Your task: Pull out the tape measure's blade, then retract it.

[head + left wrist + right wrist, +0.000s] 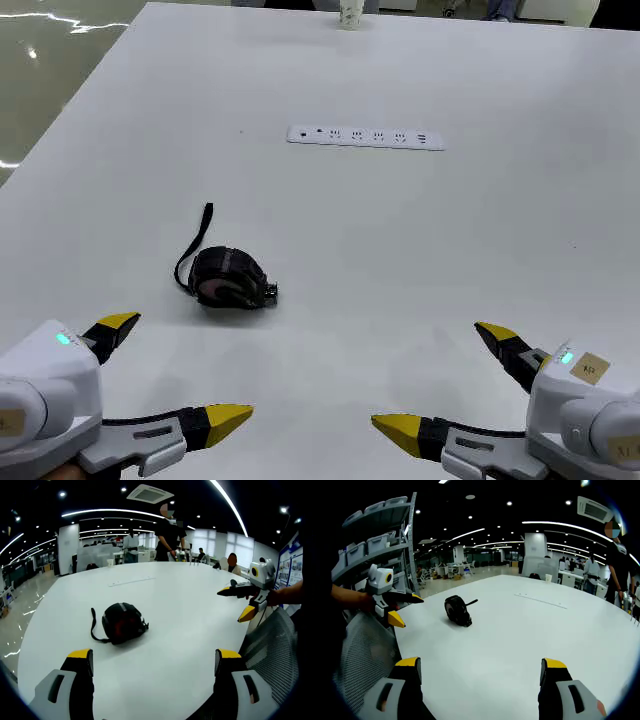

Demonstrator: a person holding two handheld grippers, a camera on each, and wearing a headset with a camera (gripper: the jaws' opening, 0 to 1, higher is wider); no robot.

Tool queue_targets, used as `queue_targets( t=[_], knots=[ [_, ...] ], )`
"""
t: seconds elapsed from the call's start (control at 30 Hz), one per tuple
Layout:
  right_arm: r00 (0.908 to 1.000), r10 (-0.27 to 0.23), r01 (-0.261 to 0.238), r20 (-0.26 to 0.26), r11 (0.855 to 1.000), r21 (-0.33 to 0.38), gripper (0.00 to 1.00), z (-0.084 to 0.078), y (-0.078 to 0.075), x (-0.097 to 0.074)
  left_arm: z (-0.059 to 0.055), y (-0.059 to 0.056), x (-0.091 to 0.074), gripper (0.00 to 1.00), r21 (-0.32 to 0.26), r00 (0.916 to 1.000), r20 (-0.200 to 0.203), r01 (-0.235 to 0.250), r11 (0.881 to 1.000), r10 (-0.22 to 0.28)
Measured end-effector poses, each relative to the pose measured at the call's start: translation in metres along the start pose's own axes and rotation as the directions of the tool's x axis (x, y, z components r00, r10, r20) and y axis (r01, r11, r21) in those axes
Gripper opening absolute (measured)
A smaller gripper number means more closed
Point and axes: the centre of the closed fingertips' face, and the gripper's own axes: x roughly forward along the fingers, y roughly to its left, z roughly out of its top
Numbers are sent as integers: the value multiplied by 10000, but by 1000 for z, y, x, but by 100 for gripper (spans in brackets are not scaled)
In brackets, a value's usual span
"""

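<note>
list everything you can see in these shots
table: one, white, under it all
tape measure: one, black with a reddish side and black strap, on the table left of centre, blade in
power strip: one, white, on the table beyond the tape measure
cup: one, white, at the far table edge
people: several, dark and light clothes, beyond the far end of the table
shelves: one rack with grey bins, off to the side of the room
left claw: one, white with yellow tips, open, near edge
right claw: one, white with yellow tips, open, near edge

The black tape measure [231, 279] lies on the white table [450, 260], blade retracted, strap trailing.
</note>
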Motion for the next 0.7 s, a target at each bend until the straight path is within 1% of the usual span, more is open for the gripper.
queue_targets(
  t=[0.1,0.47,0.7],
  knots=[
    [10000,-4,4,23,10000,12,99,0,0,0,0,0,0,99,-14,10000,0,-4,10000,4],
    [9999,56,-56,-141,10000,0,99,-2,1,0,1,0,1,99,30,10000,-29,12,10000,-12],
    [9998,17,-19,-188,9999,-114,99,-3,-1,-1,1,0,1,99,38,10000,-34,6,10000,-6]
  ],
)
